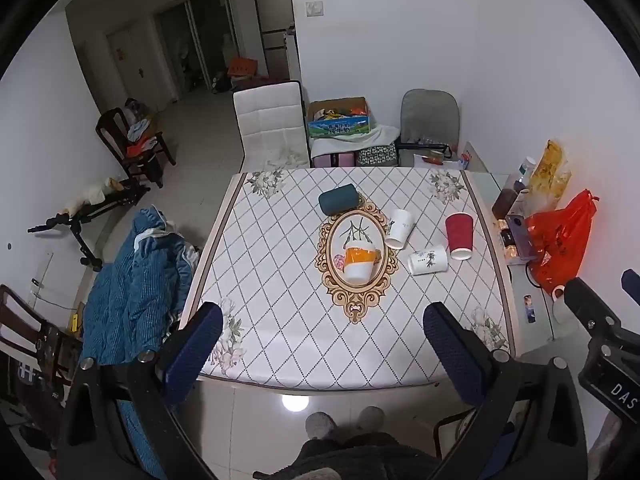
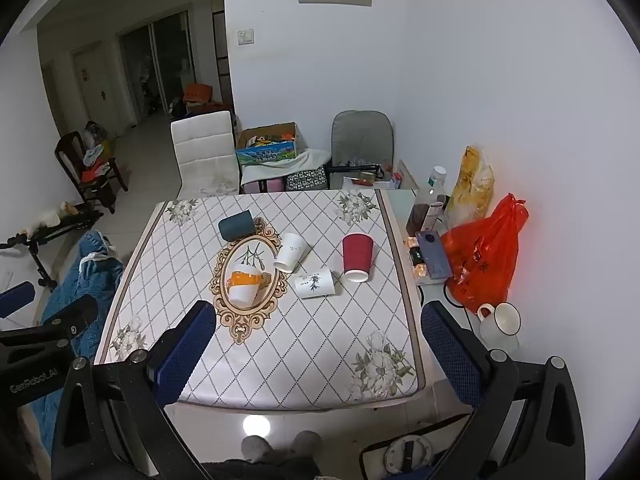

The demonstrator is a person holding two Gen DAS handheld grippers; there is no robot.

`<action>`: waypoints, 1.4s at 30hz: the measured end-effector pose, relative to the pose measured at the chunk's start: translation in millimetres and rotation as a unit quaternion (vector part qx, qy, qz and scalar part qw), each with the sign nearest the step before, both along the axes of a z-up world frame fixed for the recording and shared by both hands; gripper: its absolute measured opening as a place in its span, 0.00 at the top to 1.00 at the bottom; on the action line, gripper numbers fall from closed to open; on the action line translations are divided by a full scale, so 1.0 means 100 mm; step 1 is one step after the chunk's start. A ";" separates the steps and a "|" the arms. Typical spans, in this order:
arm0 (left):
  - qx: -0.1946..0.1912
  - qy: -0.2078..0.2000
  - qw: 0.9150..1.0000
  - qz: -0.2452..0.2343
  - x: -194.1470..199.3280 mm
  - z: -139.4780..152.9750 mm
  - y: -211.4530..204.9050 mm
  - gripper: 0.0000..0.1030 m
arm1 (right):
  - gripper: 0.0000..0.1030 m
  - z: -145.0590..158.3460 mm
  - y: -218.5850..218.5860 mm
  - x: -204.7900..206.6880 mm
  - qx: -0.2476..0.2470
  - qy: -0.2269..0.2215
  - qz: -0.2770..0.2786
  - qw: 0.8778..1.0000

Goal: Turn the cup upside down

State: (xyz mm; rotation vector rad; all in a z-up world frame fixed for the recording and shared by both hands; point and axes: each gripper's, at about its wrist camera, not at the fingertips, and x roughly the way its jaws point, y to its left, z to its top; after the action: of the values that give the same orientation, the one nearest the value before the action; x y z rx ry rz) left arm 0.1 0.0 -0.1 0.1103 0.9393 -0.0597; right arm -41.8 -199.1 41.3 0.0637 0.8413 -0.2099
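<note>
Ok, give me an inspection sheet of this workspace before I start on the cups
Surface: table under a diamond-pattern cloth with an oval medallion in the middle.
Job's things: five cups, all tipped or lying over: teal cup, orange-banded cup, plain white cup, leaf-print cup, red cup.
Clutter: orange bag, phone, bottle and mug on the side table to the right.
Grippers: left hand-held gripper open and holding nothing; right hand-held gripper open and holding nothing; both short of the cups.
Cables: a dark cord beside the orange bag.
Surroundings: white chair, grey chair, cardboard box, blue blanket.
</note>
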 end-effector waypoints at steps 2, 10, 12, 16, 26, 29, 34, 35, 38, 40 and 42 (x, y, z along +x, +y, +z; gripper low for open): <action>-0.003 -0.002 1.000 -0.001 0.00 0.00 0.00 0.00 | 0.00 0.00 0.00 0.00 0.003 0.001 0.000 1.000; -0.007 -0.003 1.000 -0.001 0.00 0.00 0.01 0.00 | 0.00 0.01 0.00 0.00 0.005 -0.001 0.001 1.000; -0.008 -0.003 1.000 -0.002 0.00 0.00 0.01 0.00 | 0.00 0.01 0.01 0.00 0.006 -0.001 0.001 1.000; -0.009 -0.003 1.000 -0.001 0.00 0.00 0.01 0.00 | 0.00 0.02 0.01 0.00 0.008 -0.002 0.001 1.000; -0.008 -0.005 1.000 0.000 -0.01 0.00 0.02 0.00 | 0.00 0.05 0.03 0.00 0.011 -0.002 0.002 1.000; -0.008 -0.004 1.000 0.002 0.04 0.05 0.04 0.00 | 0.00 0.06 0.05 0.03 0.010 -0.002 0.003 1.000; -0.007 -0.005 1.000 0.003 0.08 0.11 0.09 0.00 | 0.00 0.04 0.06 0.10 0.011 -0.004 0.005 1.000; -0.008 -0.005 1.000 0.002 0.08 0.11 0.10 0.00 | 0.00 0.04 0.07 0.11 0.011 -0.004 0.005 1.000; -0.008 -0.005 1.000 0.002 0.07 0.11 0.10 0.00 | 0.00 0.05 0.09 0.09 0.013 -0.005 0.008 1.000; -0.008 -0.005 1.000 0.003 0.07 0.10 0.10 0.00 | 0.00 0.05 0.09 0.09 0.012 -0.005 0.008 1.000; -0.008 -0.005 1.000 0.003 0.07 0.11 0.10 0.00 | 0.00 0.05 0.10 0.09 0.012 -0.005 0.008 1.000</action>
State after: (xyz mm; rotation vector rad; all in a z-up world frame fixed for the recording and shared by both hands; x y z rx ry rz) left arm 7.2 10.1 10.5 0.0927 0.9288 -0.0619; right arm -33.1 -189.3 46.4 0.0797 0.8340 -0.1848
